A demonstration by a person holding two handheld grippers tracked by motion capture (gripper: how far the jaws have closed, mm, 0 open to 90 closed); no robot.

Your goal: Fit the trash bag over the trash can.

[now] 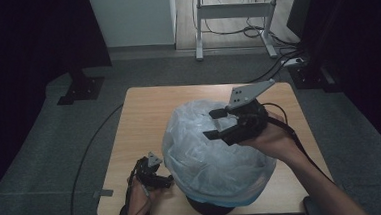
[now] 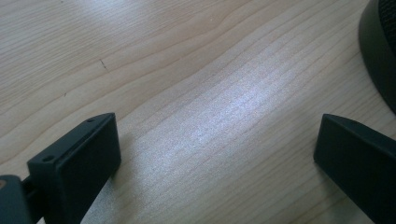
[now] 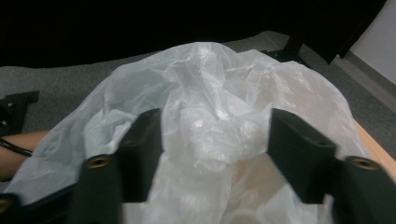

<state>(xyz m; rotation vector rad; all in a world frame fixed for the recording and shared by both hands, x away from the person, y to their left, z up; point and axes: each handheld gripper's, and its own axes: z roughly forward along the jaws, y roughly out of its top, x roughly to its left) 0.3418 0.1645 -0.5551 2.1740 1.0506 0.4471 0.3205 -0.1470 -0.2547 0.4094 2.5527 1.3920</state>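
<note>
Centre frame, plastic bag billowy, light, slippery; right gripper spread wide over crumpled top; left gripper released.

The right gripper is matte black, with two flat, blocky jaws, a grey three-cornered plate dotted with small holes on top, and a black cable trailing along the bare forearm; in its own view brass-coloured screw inserts sit in the jaw mounts. The left gripper is the same black build with a smaller-looking grey plate and a dark cable running back over the hand. Its jaws are squared black blocks with small screw holes along one edge.
</note>
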